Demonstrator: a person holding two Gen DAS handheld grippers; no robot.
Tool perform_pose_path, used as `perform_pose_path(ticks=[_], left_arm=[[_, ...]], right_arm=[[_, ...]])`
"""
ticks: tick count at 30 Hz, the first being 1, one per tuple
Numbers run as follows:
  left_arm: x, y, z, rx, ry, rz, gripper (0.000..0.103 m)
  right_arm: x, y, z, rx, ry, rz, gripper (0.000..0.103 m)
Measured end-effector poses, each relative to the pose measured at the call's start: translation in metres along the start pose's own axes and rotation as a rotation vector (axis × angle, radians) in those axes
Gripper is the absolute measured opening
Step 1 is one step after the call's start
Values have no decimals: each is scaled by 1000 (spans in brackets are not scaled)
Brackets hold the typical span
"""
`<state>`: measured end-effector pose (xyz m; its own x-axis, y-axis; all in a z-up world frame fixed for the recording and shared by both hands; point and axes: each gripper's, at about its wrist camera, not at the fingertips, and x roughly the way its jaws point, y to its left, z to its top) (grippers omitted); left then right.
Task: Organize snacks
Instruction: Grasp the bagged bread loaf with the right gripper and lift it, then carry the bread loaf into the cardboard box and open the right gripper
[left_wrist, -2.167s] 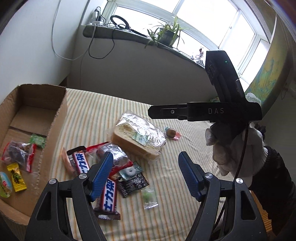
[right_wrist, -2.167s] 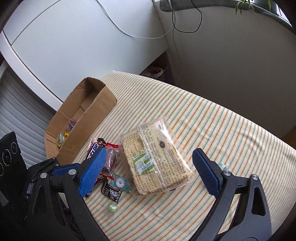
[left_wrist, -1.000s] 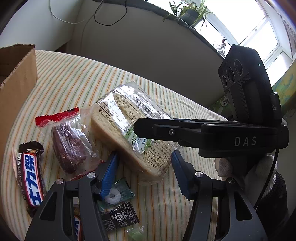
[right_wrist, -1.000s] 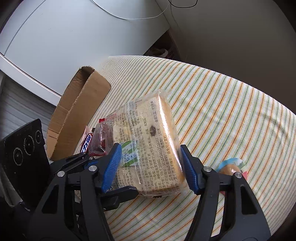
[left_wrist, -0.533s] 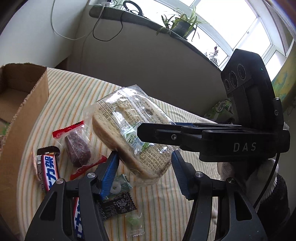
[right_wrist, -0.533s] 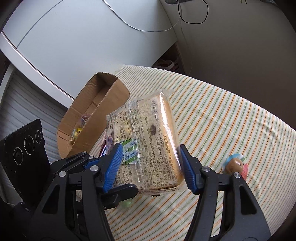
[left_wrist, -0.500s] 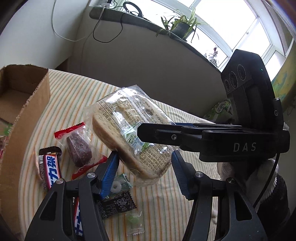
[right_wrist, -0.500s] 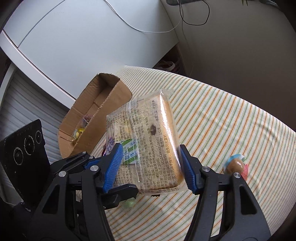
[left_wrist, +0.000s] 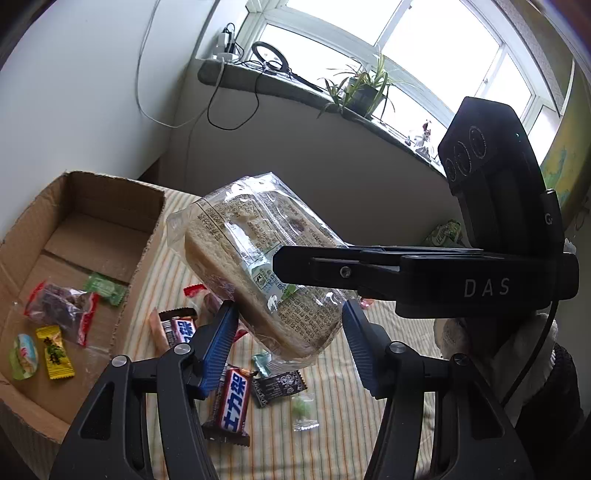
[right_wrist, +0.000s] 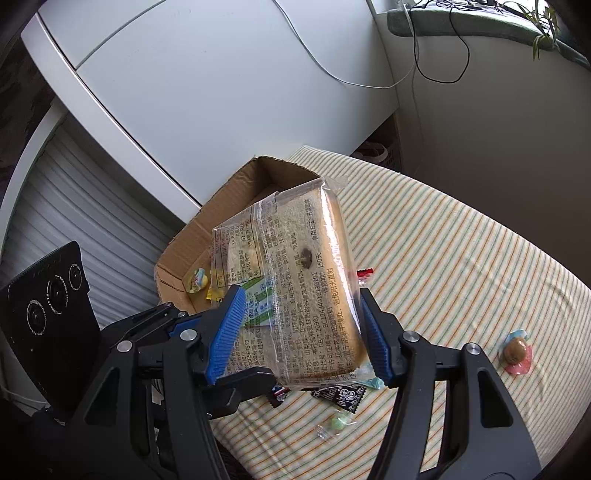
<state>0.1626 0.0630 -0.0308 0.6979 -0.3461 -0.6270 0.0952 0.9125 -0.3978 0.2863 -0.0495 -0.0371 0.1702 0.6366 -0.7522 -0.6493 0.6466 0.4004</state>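
Striped tablecloth (left_wrist: 173, 266); cardboard box (left_wrist: 92, 206) holds wrapped candies (left_wrist: 55, 350).

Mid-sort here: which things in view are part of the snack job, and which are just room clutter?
Job: bagged bread held in right gripper; cardboard box; chocolate bars; loose candies; left gripper, open.

Clutter: potted plant; cables; window sill.
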Motion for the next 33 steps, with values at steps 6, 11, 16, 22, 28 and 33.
perform_pose_path(ticks=[6, 11, 16, 22, 28, 33], left_arm=[[-19, 14, -1, -4, -32, 31, 57], [-29, 25, -1, -14, -53, 50, 57], [-39, 44, 0, -30, -67, 64, 57], [-39, 67, 8, -56, -77, 85, 57], [-36, 91, 15, -74, -79, 110, 57], [-32, 107, 19, -93, -72, 123, 57]], right_arm=[[12, 25, 8, -27, 5, 16, 64], [28, 42, 17, -48, 13, 24, 64], [48, 53, 27, -51, 21, 39, 64], [75, 60, 41, -54, 35, 53, 64], [97, 60, 51, -49, 53, 74, 64], [116, 62, 57, -56, 72, 66, 64]])
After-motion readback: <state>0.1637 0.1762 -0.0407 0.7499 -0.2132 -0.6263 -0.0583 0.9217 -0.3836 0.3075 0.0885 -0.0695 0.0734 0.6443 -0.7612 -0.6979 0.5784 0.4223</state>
